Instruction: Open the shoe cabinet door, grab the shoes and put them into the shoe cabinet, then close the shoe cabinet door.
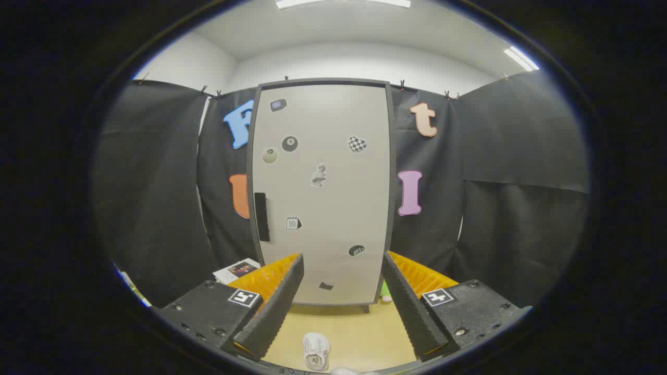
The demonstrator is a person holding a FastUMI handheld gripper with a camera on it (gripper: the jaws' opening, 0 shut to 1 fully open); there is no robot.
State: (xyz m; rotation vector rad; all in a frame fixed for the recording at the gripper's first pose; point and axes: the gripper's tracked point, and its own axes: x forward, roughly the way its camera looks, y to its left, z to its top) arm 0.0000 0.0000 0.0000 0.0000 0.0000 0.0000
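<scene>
The tool hangs with its fingers spread wide, nothing between them but open air. Beyond them stands the shoe cabinet, upright on the table, its pale door shut flush inside a dark frame. A dark handle runs along the door's left edge, and small stickers dot the panel. A white shoe lies on the table between the fingers, well short of the cabinet's foot. Bare tabletop separates shoe and cabinet. A small green and white thing peeks out at the cabinet's lower right corner, just beside the right finger. A printed card lies left of the cabinet.
</scene>
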